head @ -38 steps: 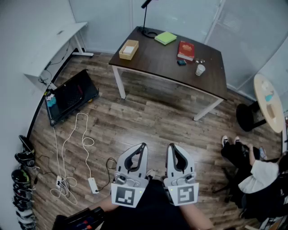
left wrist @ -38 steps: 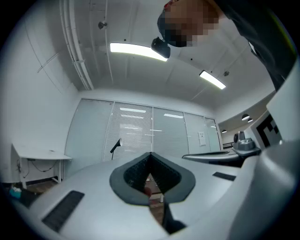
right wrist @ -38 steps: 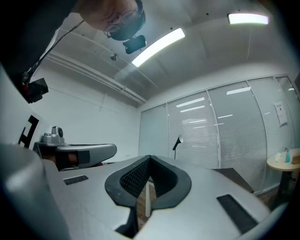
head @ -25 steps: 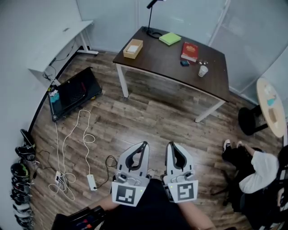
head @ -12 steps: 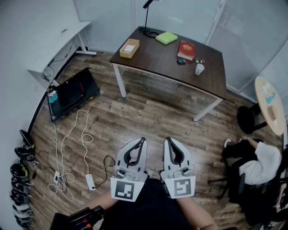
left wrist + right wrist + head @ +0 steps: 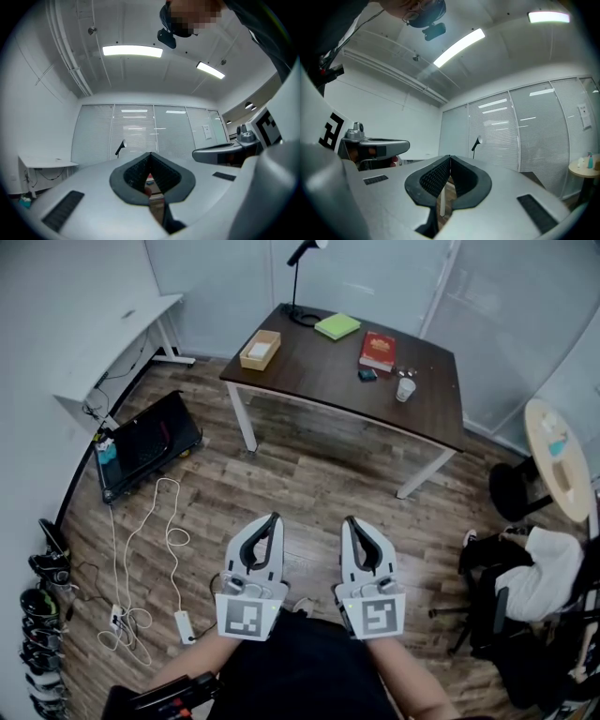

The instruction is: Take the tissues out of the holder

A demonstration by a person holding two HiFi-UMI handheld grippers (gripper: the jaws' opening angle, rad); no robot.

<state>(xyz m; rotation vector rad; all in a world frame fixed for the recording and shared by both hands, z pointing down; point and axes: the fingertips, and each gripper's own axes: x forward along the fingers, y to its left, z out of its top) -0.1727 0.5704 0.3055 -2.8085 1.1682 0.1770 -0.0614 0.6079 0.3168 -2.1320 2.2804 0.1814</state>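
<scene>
A light wooden tissue holder [image 6: 260, 349] with white tissue showing in its top stands on the far left end of a dark table [image 6: 328, 376] across the room. My left gripper [image 6: 273, 518] and right gripper [image 6: 349, 520] hang side by side close to my body, over the wooden floor, well short of the table. Both point towards it. In the left gripper view the left gripper [image 6: 150, 153] has its jaws meeting at the tip with nothing between them. The right gripper [image 6: 450, 157] looks the same in its own view.
The table also holds a green pad [image 6: 337, 326], a red book [image 6: 378, 350], a paper cup [image 6: 405, 389] and a lamp [image 6: 300, 282]. A black case [image 6: 141, 446], cables with a power strip [image 6: 183, 624] and shoes [image 6: 37, 582] lie left. A seated person [image 6: 539, 582] is at right.
Both grippers have drifted a little forward, the left one also leftwards in the head view. Their jaws stay shut. The seated person at right has shifted.
</scene>
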